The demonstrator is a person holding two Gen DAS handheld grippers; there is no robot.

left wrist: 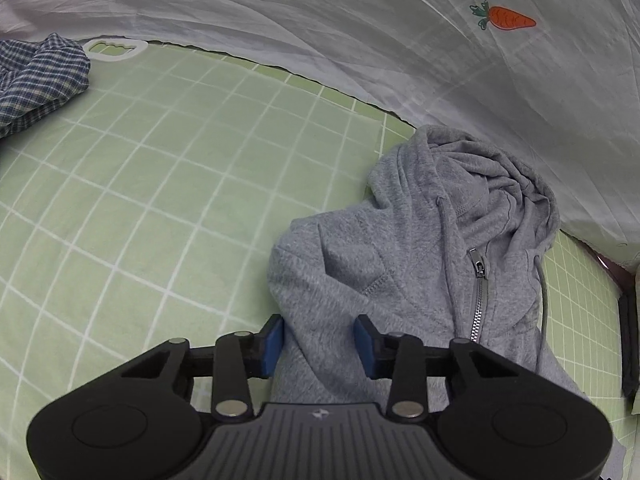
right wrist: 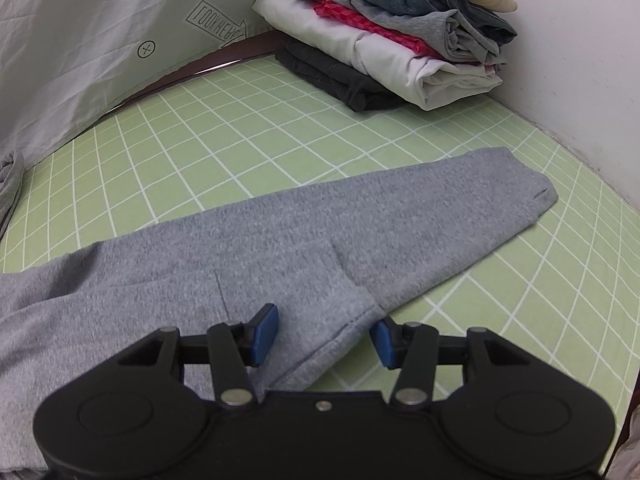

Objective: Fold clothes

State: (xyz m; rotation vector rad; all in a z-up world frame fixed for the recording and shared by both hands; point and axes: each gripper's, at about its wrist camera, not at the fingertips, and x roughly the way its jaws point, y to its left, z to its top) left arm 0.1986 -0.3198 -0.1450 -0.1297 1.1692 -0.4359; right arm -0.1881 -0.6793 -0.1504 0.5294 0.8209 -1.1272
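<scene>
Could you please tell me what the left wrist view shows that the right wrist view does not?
Only the left wrist view shows the hoodie's hood and zipper, a checked shirt and a carrot print. Only the right wrist view shows a stack of folded clothes and the hoodie's sleeve laid flat. Both show the grey hoodie on the green checked sheet, with fabric between blue-padded tongs.

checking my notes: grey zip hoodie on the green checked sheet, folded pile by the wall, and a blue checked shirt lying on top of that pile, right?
Not quite. The blue checked shirt is not on the folded pile; it lies crumpled on the green checked sheet, shown in the left wrist view. The grey zip hoodie and the pile by the wall are as you say.
</scene>
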